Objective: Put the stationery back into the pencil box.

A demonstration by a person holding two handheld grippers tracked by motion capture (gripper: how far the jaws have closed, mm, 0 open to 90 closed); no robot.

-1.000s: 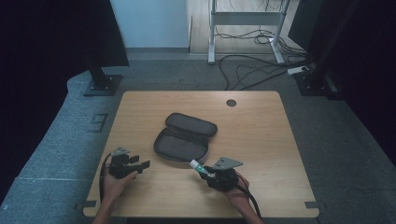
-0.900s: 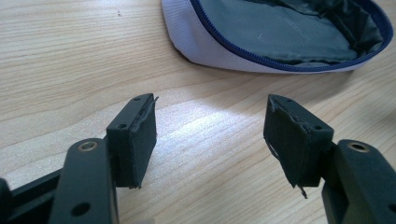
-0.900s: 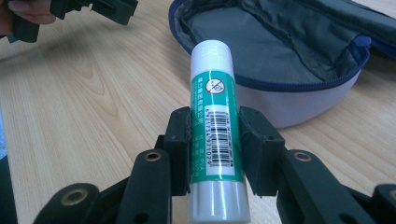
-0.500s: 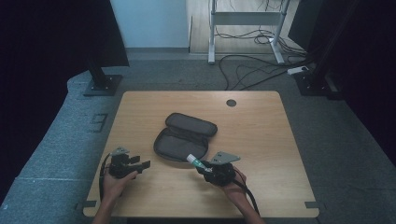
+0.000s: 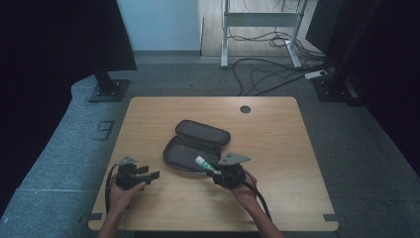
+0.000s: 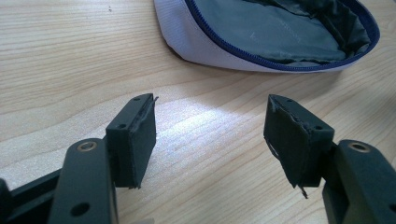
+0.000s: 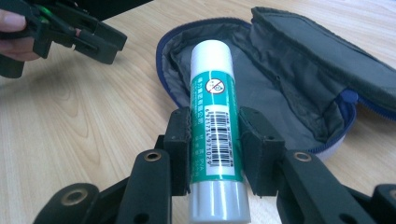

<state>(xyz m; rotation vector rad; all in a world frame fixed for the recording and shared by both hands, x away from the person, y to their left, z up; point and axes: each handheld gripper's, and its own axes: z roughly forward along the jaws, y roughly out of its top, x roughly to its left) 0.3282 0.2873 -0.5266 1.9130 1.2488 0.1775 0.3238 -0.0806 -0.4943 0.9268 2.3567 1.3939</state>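
Right gripper (image 7: 215,154) pinches glue stick (image 7: 214,107) mid-barrel, cap aimed at the open pencil case (image 5: 195,145), just over its near edge. Left gripper (image 6: 210,135) spread, empty, left of case. Advice: lower the stick flat into the lining before releasing.

A grey zip pouch (image 5: 197,146) with a blue zipper lay unzipped and folded open on the wooden table (image 5: 277,134), its dark lining showing. A glue stick (image 7: 215,116), green-labelled with a barcode, white at one end and grey at the other, was clamped around its middle by the right gripper (image 7: 215,151). Its white end was tilted over the pouch's near edge.
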